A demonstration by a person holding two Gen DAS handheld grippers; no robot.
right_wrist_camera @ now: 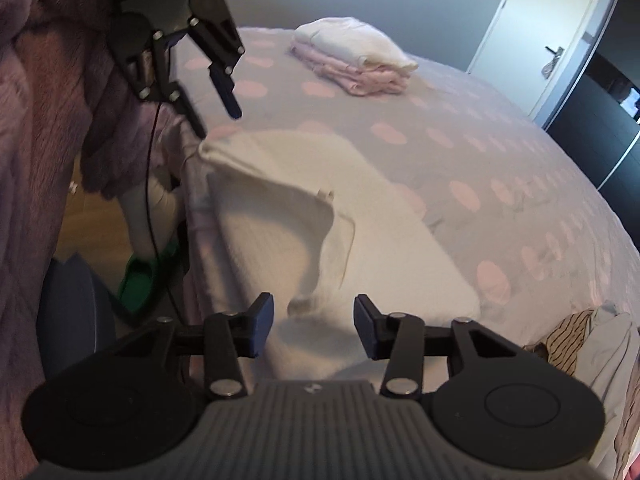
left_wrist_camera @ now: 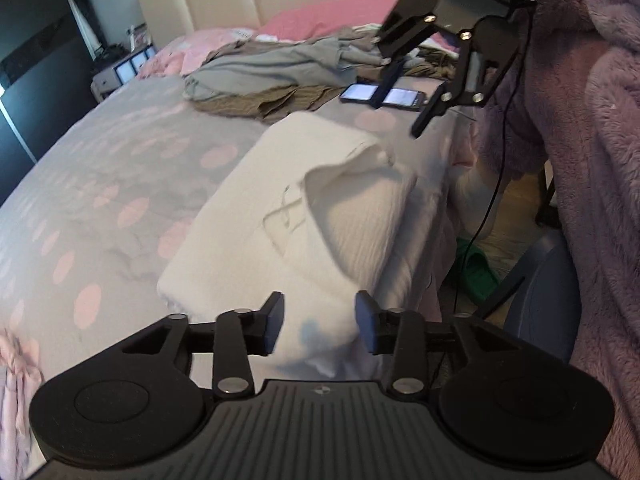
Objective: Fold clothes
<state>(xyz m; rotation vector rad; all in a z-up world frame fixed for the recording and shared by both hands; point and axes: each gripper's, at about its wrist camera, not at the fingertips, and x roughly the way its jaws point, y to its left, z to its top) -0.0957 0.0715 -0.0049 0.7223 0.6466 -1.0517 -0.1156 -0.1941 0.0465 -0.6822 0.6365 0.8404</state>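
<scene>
Left tool point(left_wrist_camera: 319, 326) spread, nothing between pads, just above near edge of the folded white ribbed knit garment point(left_wrist_camera: 320, 208) at frame centre, on the grey pink-dotted bed cover point(left_wrist_camera: 100, 184). Right tool point(right_wrist_camera: 314, 326) likewise spread, empty. Stack of folded clothes point(right_wrist_camera: 354, 58) top centre.

left gripper point(left_wrist_camera: 319, 326), right gripper point(right_wrist_camera: 314, 326) (both empty) jaws parted

The bed point(left_wrist_camera: 100, 152) bears a white garment point(left_wrist_camera: 320, 208), unfolded clothes point(left_wrist_camera: 272, 72), a phone point(left_wrist_camera: 360, 92) and a folded stack point(right_wrist_camera: 356, 56).
</scene>
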